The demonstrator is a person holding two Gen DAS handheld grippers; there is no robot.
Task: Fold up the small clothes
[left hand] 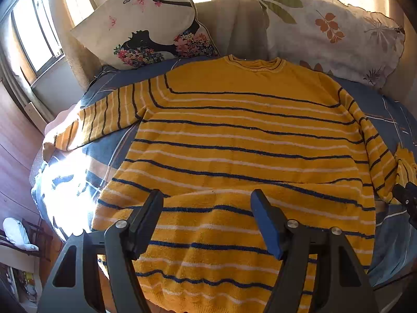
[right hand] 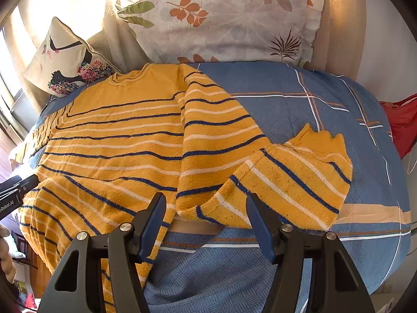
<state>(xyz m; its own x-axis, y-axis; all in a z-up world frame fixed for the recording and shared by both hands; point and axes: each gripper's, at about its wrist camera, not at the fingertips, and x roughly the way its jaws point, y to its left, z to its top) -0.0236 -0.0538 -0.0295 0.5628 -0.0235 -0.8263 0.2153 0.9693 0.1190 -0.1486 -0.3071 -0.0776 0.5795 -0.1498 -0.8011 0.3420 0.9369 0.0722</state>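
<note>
A yellow sweater [left hand: 234,135] with navy and white stripes lies spread flat on the bed, collar toward the pillows. Its left sleeve [left hand: 104,114] stretches out sideways. Its right sleeve [right hand: 294,182] is bent, with the cuff lying on the bedcover. My left gripper [left hand: 207,195] is open and empty above the sweater's lower hem. My right gripper [right hand: 206,200] is open and empty above the bend of the right sleeve. The right gripper's edge shows at the far right of the left wrist view [left hand: 406,195]; the left gripper shows at the left edge of the right wrist view [right hand: 15,190].
The bed has a blue plaid cover [right hand: 299,109]. Two pillows lean at the head: one with a woman's silhouette [left hand: 146,23], one with a leaf print [right hand: 221,18]. A window [left hand: 34,31] is at left, a red item [right hand: 401,122] at the bed's right edge.
</note>
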